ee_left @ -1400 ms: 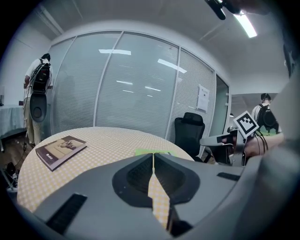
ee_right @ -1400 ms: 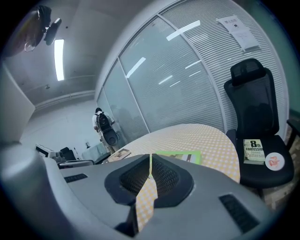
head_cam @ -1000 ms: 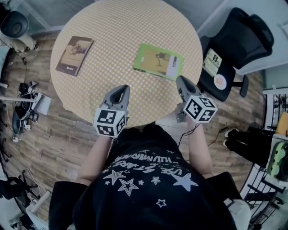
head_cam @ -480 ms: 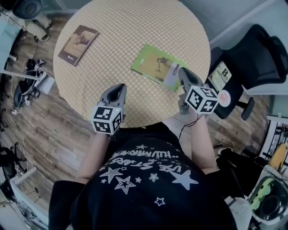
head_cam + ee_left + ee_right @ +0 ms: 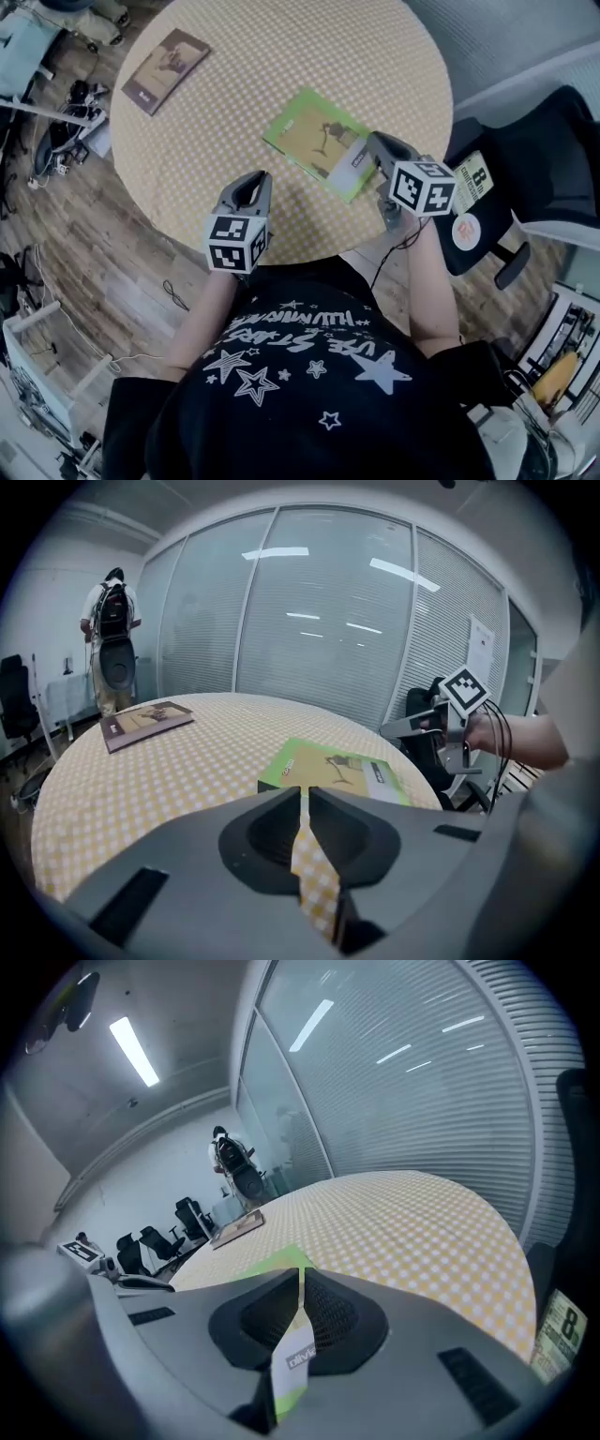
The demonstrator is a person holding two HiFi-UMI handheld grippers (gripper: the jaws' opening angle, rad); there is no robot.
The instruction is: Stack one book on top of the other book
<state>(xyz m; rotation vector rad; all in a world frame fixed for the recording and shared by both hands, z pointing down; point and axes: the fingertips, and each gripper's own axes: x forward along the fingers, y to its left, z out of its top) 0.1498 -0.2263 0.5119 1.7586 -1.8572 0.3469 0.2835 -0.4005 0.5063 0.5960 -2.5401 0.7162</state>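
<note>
Round checked table (image 5: 281,56). Green book (image 5: 319,141): flat, just off centre toward 4 o'clock. Brown book (image 5: 167,70): flat, 10 o'clock edge, well apart. Left gripper (image 5: 251,183): 7 o'clock edge, jaws pressed together. Right gripper (image 5: 375,145): at the green book's 4 o'clock corner, jaws pressed together.

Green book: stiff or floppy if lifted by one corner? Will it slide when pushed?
The green book looks thin, likely soft-covered, so lifted by a corner it would probably sag. It lies flat on the checkered tablecloth; a push may drag or wrinkle the cloth rather than slide cleanly. Probably light for its footprint.
</note>
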